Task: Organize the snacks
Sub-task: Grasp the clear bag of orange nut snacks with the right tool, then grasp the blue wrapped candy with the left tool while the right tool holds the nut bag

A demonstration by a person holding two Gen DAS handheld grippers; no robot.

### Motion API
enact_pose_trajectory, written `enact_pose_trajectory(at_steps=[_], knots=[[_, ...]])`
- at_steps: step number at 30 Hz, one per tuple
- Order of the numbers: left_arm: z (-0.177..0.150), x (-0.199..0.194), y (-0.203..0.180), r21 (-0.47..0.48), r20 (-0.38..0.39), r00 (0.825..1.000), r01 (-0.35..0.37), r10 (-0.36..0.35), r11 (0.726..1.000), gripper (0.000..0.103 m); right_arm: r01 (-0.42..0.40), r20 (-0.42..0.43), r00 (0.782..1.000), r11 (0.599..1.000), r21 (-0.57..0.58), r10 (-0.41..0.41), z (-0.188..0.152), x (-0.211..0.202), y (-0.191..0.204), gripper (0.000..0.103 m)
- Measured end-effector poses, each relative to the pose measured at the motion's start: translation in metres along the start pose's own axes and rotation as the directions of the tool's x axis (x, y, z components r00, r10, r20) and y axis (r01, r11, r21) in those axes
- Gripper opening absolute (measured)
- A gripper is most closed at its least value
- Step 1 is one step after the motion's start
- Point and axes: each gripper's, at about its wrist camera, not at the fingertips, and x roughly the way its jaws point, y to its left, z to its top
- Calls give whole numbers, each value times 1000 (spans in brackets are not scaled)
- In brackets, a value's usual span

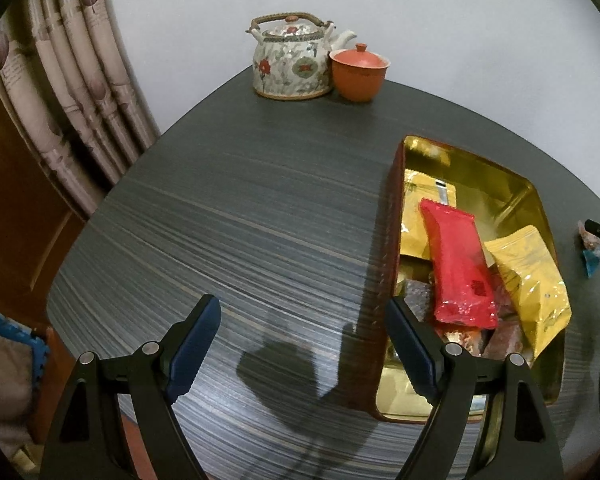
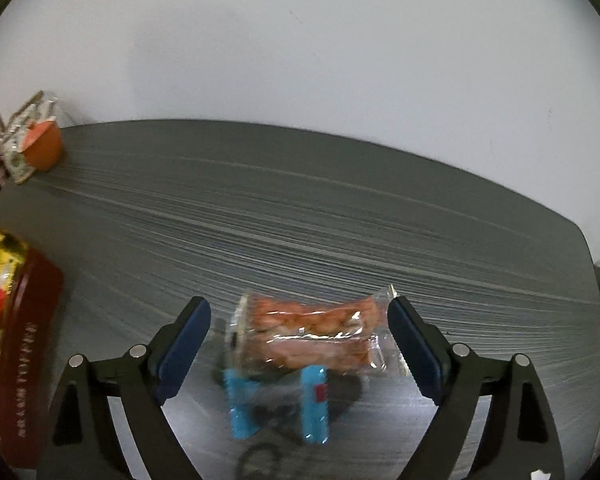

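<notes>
Right gripper [image 2: 299,334] spread wide, nothing pinched yet; clear snack packet [image 2: 308,334] with orange-pink pieces sits right between the two blue pads, crosswise, its crimped right end just beside or maybe touching the right pad [image 2: 414,350], the left pad well off its other end. Two blue-wrapped pieces [image 2: 278,406] lie just below the packet, closer to the gripper body, partly under it, hard to say if they're joined to it. Frame is motion-blurred, so contact is uncertain. Step in hand looks like grabbing this packet to move it to the tin [image 2: 28,360], which sits far to this gripper's left, red wall showing, gold wrappers inside. To do it well: centre the packet between the pads, come a bit lower so the pads catch the body and not just the crinkly end seal, then close slowly; film is slippery and the contents look crushable, so a light squeeze. Watch that the blue pieces don't get dragged along. Left gripper [image 1: 302,346] also spread, holding nothing, hovering over bare table [image 1: 240,220] with the open tin [image 1: 392,240] right at its right pad; inside are a red packet [image 1: 458,268], yellow pouches [image 1: 532,284] and small dark wrapped bits. Free room in the tin is at the far end from that gripper. Teapot [image 1: 290,62] and orange lidded cup [image 1: 358,72] far ahead, not involved.
</notes>
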Motion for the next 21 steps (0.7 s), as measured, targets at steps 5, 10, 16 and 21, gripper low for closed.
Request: enact_pose_trajectory(at_steps=[5,10,16,21], knots=[[-1,2,-2,8,-4,1000,-8,8,1000,84,-3,-45,999,1000,17,3,0,21,-7,88],[-1,2,-3,10,-2,1000,-11,11,1000,84,-9,-34,999,1000,15,10,-1,25,-9,85],[0,1,-3,10,-2,1000,-10,10,1000,84,-32,-50,998,999,26,33,-12,20,-21,77],[1,-5,-5,22,16,1000,-6,6,1000,84,-45,-58,997,999,25,46,-24,8,-18,76]])
